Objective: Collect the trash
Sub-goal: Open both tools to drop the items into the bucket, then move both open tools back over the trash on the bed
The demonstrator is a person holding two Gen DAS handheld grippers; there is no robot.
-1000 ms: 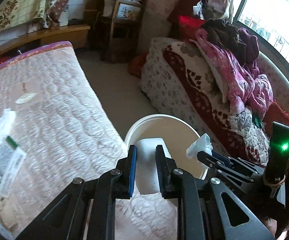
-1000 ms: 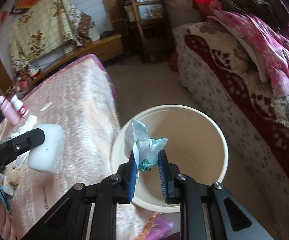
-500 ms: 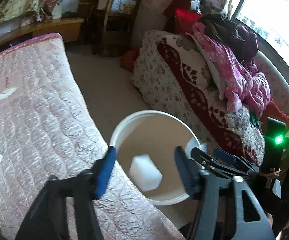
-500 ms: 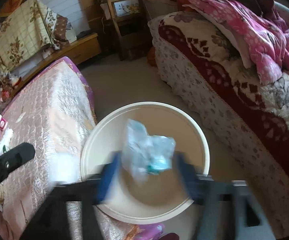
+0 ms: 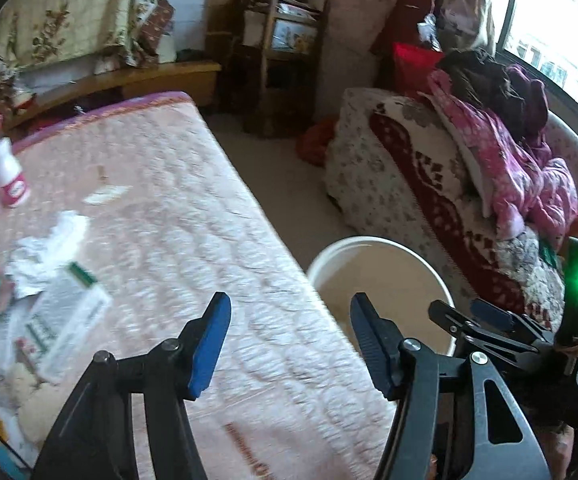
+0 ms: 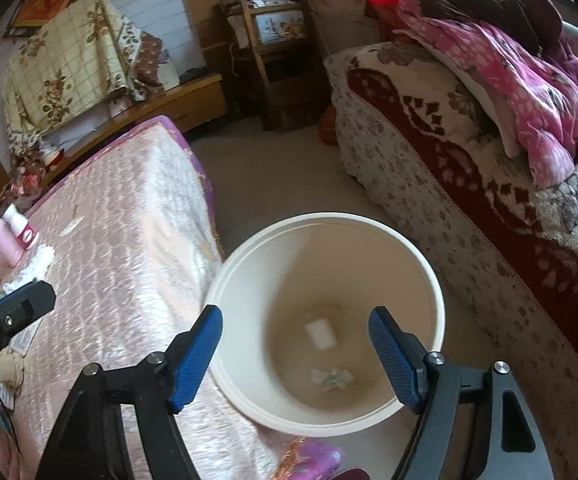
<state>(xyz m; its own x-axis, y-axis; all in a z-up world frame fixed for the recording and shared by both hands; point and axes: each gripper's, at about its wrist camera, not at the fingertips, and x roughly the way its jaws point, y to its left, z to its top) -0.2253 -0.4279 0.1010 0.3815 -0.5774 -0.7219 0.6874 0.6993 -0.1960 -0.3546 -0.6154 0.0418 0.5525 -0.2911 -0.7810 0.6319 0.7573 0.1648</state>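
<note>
Over the bucket [image 6: 325, 322] the right claw [image 6: 295, 356] hangs spread and empty; a white block [image 6: 321, 333] and a crumpled wrapper [image 6: 331, 378] lie on the bucket's floor. Left of the bucket, above the bed [image 5: 193, 216], the left claw [image 5: 289, 344] gapes empty too. Farther left of the bucket, tissue [image 5: 49, 248] and a flat packet [image 5: 65, 320] wait on the bed. The risk, I'd say: a pinch on that packet slides off or catches quilt, and a swinging claw could tip the bucket, which stands touching the bed edge.
</note>
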